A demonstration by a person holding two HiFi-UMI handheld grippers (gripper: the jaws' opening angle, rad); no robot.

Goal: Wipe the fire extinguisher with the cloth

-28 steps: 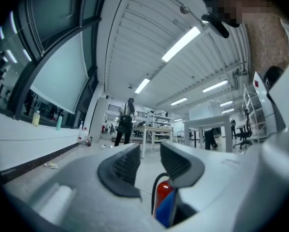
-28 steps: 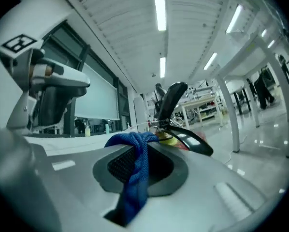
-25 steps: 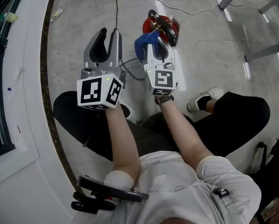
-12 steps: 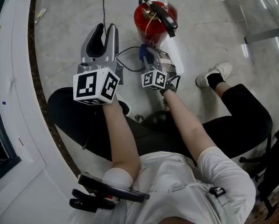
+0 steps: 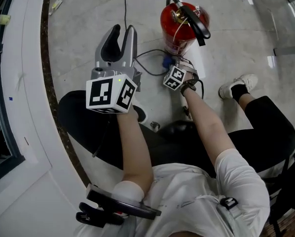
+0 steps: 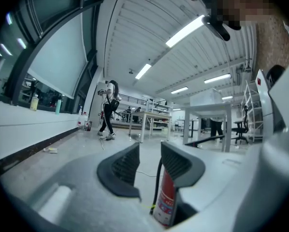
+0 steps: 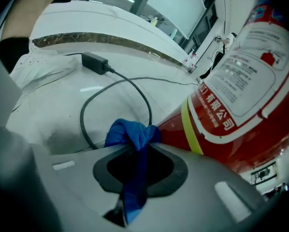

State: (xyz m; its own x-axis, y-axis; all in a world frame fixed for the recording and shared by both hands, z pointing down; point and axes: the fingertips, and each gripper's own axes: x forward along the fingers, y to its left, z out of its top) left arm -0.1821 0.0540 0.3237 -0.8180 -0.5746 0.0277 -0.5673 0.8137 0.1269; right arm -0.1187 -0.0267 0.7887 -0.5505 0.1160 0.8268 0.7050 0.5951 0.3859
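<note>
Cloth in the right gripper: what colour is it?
Blue; the cloth shows best in the right gripper view.

Bare floor (image 5: 78, 38) lies open left of the fire extinguisher (image 5: 179, 28). A black cable (image 7: 81, 116) loops just beside its base. A white curved ledge (image 5: 24, 58) bounds the left, and a shoe (image 5: 235, 85) lies to the right.

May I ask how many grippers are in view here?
2. The left gripper hangs left of the fire extinguisher, jaws apart and empty; the right gripper sits low by its base, shut on the blue cloth.
</note>
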